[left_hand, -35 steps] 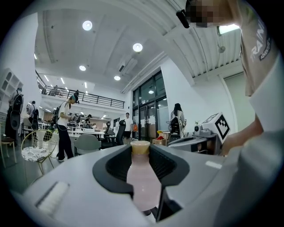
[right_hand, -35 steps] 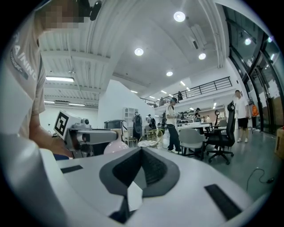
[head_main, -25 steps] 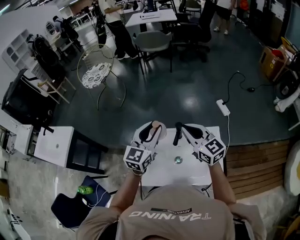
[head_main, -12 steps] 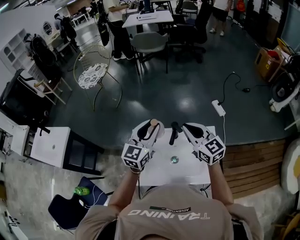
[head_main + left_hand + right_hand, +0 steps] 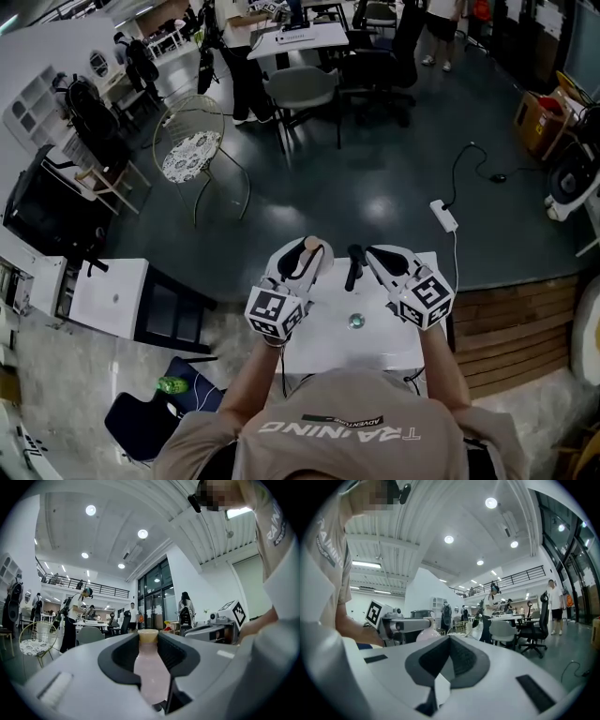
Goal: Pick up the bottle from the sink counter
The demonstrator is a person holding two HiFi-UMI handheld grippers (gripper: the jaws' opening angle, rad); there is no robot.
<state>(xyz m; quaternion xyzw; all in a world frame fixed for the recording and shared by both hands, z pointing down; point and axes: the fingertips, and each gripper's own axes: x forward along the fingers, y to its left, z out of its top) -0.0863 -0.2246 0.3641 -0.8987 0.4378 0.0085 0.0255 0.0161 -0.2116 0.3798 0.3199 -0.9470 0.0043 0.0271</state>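
Note:
A pale pink bottle with a tan cap stands upright between the jaws of my left gripper, which is shut on its neck and shoulder. From the head view, the left gripper holds the bottle above the far left part of the white sink counter. My right gripper hovers beside it on the right, over the sink. In the right gripper view its jaws meet with nothing between them, and the left gripper and the bottle appear beyond them.
A black faucet rises between the two grippers. The sink's metal drain lies below them. A power strip and its cable lie on the dark floor beyond. A wire chair, desks and people stand farther off.
Both grippers stay where they were, the left still gripping the bottle. Only the head view has shifted slightly.

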